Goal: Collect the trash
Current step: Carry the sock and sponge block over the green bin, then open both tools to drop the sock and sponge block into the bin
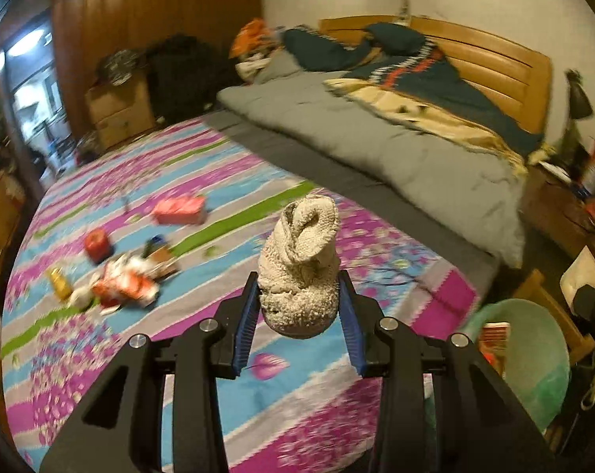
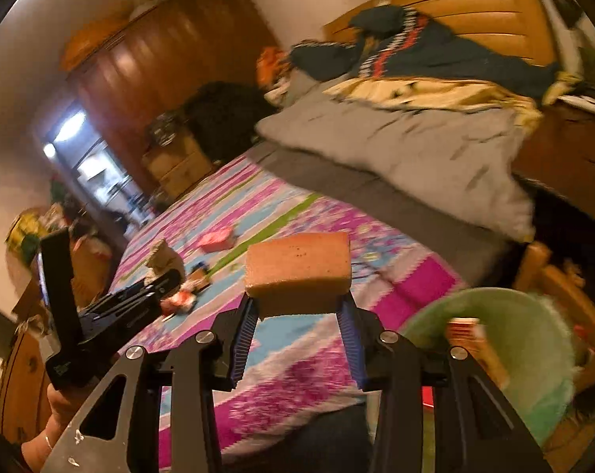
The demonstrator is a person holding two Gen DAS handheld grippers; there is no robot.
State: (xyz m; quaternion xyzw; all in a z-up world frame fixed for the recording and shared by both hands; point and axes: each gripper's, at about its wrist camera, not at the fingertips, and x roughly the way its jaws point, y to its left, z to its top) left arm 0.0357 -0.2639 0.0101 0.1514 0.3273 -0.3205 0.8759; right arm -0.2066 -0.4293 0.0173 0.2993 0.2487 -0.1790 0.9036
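We are gripping a balled sock (image 1: 299, 264) in the left hand-held gripper (image 1: 299, 307) and a sponge (image 2: 297, 266) in the right hand-held gripper (image 2: 299, 311); either could slip before reaching the green bin (image 2: 534, 339) on the right.

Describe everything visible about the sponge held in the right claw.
The sponge is a rectangular block, orange-tan with a slightly pinker top face dotted by small dark pores; it looks soft and foamy. It sits level, long side across, clamped at its lower part between the blue ribbed pads of the right claw. It hangs above the flowered bedspread, touching nothing else.
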